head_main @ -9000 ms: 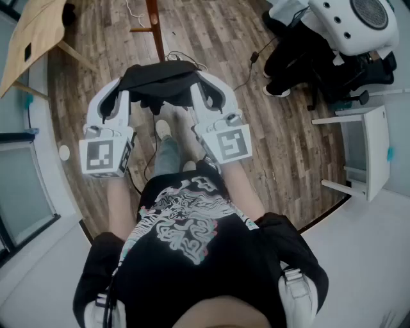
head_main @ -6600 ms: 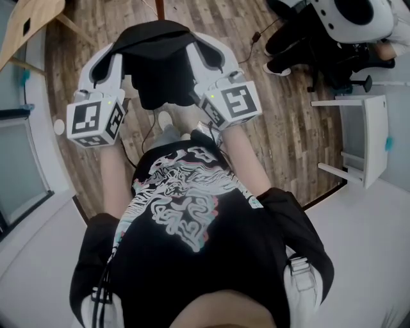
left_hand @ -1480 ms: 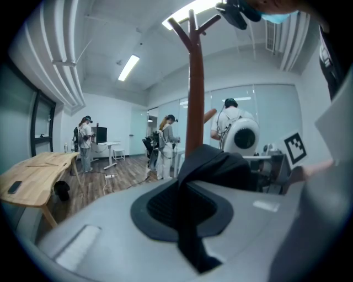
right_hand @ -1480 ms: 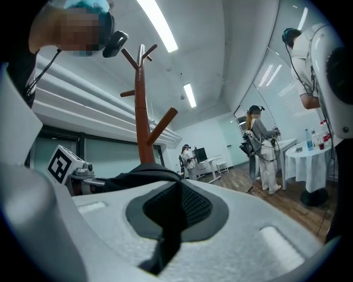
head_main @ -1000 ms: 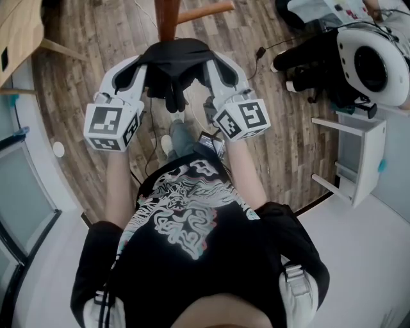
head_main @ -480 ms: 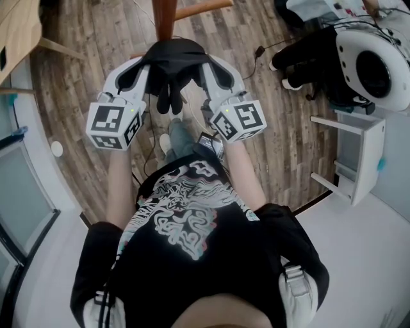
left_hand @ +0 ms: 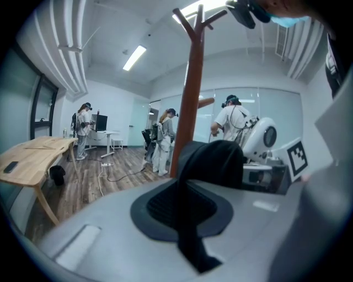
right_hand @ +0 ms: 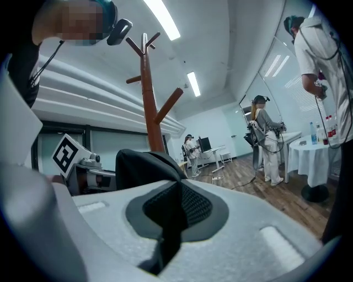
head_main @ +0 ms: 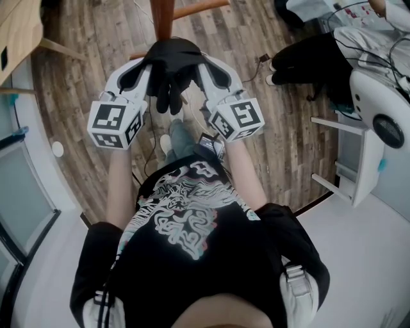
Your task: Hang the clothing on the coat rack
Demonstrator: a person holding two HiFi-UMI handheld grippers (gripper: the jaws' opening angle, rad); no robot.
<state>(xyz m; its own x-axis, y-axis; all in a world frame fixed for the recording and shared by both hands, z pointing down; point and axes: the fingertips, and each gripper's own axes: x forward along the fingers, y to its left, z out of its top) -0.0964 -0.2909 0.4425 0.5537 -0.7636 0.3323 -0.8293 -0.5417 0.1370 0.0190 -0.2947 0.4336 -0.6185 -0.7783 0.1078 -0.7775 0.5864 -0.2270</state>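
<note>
A black piece of clothing [head_main: 168,63] hangs bunched between my two grippers, just in front of the brown wooden coat rack [head_main: 162,15]. My left gripper [head_main: 145,66] is shut on the cloth's left side and my right gripper [head_main: 201,65] is shut on its right side. In the left gripper view the jaws [left_hand: 183,206] pinch a dark fold of the clothing [left_hand: 216,161], with the rack's pole [left_hand: 189,88] and its pegs rising straight behind. In the right gripper view the jaws [right_hand: 173,208] clamp the clothing [right_hand: 142,165] the same way, and the rack [right_hand: 148,96] stands beyond it.
A light wooden table [head_main: 18,32] stands at the left. At the right are a white stool [head_main: 362,150] and a round white machine [head_main: 386,106]. Cables [head_main: 259,61] lie on the wood floor. Several people [left_hand: 161,137] stand further off in the room.
The two grippers have come a little closer together near the rack's pole, and the cloth between them hangs more bunched. The white machine at the right has shifted downward in view.
</note>
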